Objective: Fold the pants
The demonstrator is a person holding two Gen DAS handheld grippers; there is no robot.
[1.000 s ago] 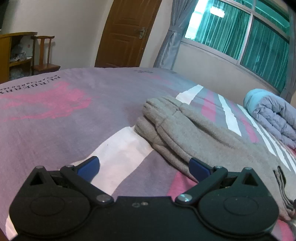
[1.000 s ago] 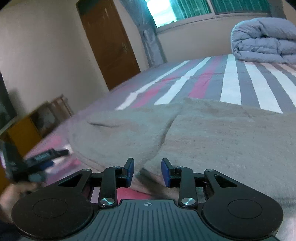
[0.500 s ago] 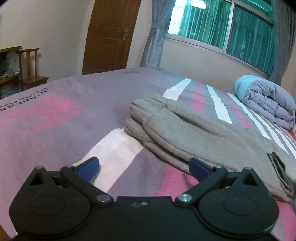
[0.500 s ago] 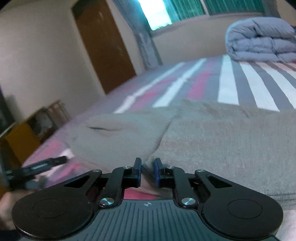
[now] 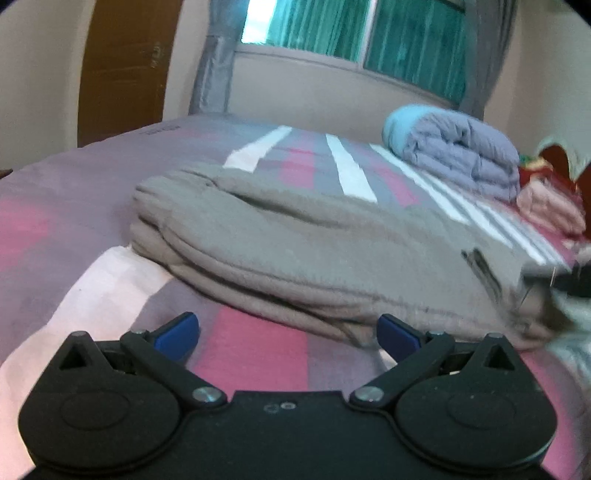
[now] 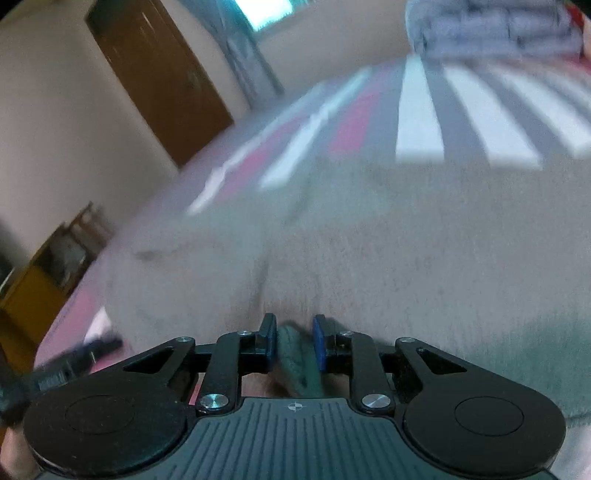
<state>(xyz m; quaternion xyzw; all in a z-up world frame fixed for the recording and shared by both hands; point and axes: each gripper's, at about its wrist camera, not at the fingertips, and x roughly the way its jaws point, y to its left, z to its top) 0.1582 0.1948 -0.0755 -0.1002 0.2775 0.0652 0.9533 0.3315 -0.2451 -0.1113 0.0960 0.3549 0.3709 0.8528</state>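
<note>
Grey fleece pants (image 5: 332,254) lie folded lengthwise on the striped pink-and-grey bed (image 5: 258,354). Right tool (image 6: 294,341) has a bunched edge between its jaws, which are easing apart. Left tool (image 5: 288,332) gapes wide, empty. Looks mid-fold; next it needs the left grabbing the near edge.

A bed (image 5: 92,177) fills the near scene, its cover mauve with pink patches and white stripes (image 5: 351,170) running away toward the far wall. That far wall (image 5: 314,96) is pale cream. A brown wooden door (image 5: 122,70) stands at the far left, and a grey curtain (image 5: 214,62) hangs just right of it. A wide window (image 5: 369,33) behind green drapes lets in cool daylight. At far right a folded lilac duvet (image 5: 461,151) lies on the bed, with pink bedding (image 5: 550,206) just beside it. In the right wrist view, blurred wooden furniture (image 6: 40,280) stands by the left wall.
</note>
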